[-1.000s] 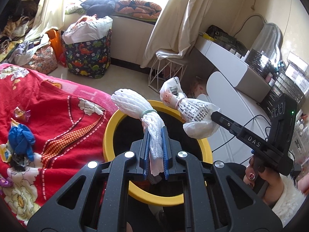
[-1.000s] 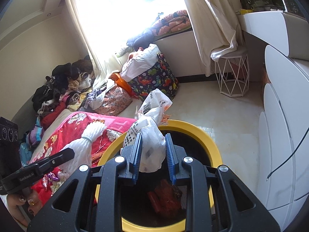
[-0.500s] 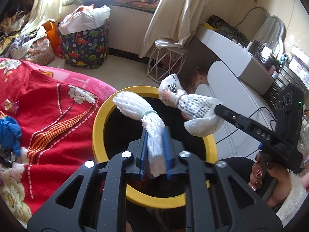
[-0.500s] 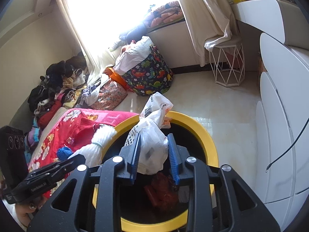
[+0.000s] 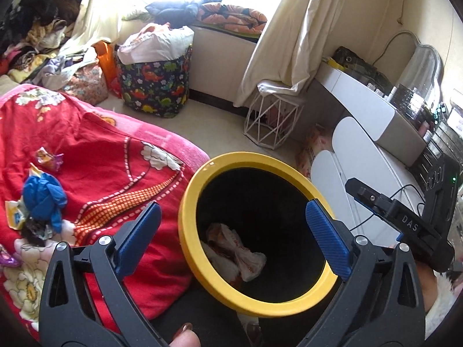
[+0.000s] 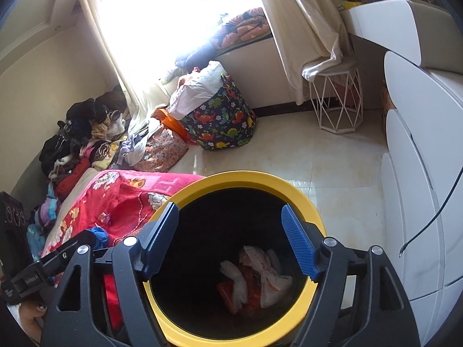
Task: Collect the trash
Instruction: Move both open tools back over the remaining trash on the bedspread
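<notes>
A black bin with a yellow rim (image 5: 260, 156) stands beside the bed, right under both grippers. My left gripper (image 5: 231, 211) hangs over its mouth, its jaws opening wide with nothing between them. My right gripper (image 6: 229, 211) is above the same yellow rim (image 6: 246, 176), its jaws also opening and empty. Crumpled white and orange bags (image 5: 234, 248) lie at the bottom; in the right wrist view this trash pile (image 6: 260, 274) includes a white foam net. On the blanket lie a blue crumpled wad (image 5: 43, 196) and a candy wrapper (image 5: 47, 159).
A red floral blanket (image 5: 115, 150) covers the bed left of the bin. A dinosaur-print basket (image 5: 156, 86), a white wire stool (image 5: 272, 121) and a white dresser (image 6: 419, 173) stand around the tiled floor. Clothes are piled at the far left.
Both grippers went from shut to wide open. The white foam net left my left gripper and the printed plastic bag left my right one; both now lie in the bin.
</notes>
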Available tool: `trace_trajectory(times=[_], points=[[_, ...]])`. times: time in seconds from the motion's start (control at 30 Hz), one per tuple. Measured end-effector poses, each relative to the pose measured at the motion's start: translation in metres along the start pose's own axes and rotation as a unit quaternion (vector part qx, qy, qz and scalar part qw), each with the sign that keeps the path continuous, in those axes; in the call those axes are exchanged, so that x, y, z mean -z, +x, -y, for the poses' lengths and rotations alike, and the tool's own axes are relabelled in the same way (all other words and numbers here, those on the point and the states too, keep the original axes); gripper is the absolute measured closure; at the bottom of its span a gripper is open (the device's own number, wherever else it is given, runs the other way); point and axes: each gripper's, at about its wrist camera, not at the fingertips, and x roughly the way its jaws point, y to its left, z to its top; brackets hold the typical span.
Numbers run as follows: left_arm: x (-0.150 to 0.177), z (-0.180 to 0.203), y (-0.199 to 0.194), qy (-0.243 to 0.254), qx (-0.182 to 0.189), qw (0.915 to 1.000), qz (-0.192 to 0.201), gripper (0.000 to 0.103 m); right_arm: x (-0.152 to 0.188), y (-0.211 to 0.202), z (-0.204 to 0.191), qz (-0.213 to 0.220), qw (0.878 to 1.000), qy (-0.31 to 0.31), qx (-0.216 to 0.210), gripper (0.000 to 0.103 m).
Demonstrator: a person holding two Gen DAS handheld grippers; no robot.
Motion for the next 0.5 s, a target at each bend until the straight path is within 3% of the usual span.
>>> trace_trajectory(times=[0.27, 0.5], points=[[-0.005, -0.007, -0.021, 0.006, -0.026, 0.9992, 0.029, 0.011, 0.004, -0.004, -0.025, 0.019, 0.999, -0.041, -0.001, 0.022], [-0.006, -0.02, -0.042, 0.004, -0.049, 0.9974, 0.053, 0.011, 0.005, -0.005, -0.048, 0.024, 0.998, -0.056, -0.022, 0.02]])
